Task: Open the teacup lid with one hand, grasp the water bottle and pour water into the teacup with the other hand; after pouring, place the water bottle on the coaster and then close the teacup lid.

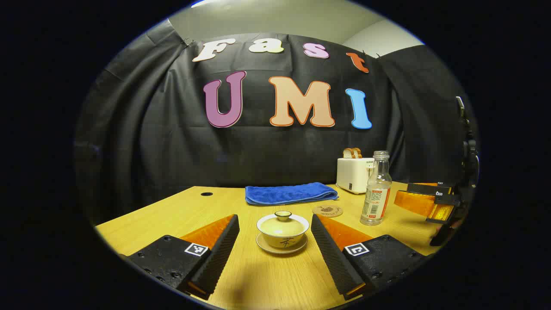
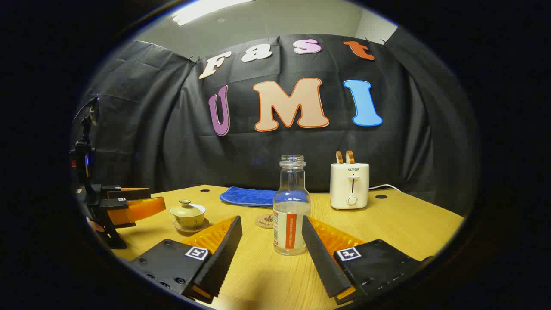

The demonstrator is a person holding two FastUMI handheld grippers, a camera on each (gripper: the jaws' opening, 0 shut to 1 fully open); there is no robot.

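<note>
Left gripper gapes around lidded teacup.

Staged recording booth, not a real kitchen.
Black cloth wall draped behind a wooden table with cable holes; plain room wall and ceiling light above the cloth. Household props set out as a mock scene: toaster with bread, blue towel, lidded teacup, water bottle, coaster.
</note>
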